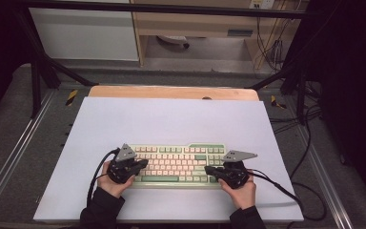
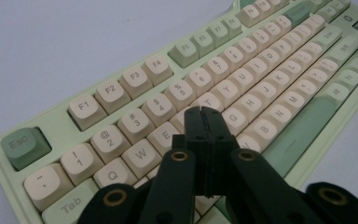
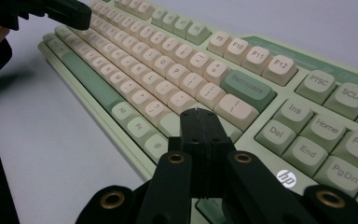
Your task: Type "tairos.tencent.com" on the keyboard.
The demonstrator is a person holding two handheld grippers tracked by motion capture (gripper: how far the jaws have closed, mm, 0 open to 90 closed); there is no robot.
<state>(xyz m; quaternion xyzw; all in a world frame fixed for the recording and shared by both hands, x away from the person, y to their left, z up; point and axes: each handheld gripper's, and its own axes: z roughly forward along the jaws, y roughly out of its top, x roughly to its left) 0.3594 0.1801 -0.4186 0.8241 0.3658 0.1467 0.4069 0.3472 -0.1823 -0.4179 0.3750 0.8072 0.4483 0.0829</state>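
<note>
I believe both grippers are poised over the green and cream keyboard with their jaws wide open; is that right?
Not quite: the jaws are shut, not open. In the left gripper view the left gripper has its jaws pressed together above the keyboard, and the right gripper view shows the right gripper closed likewise. Both are indeed over the green and cream keyboard.
</note>
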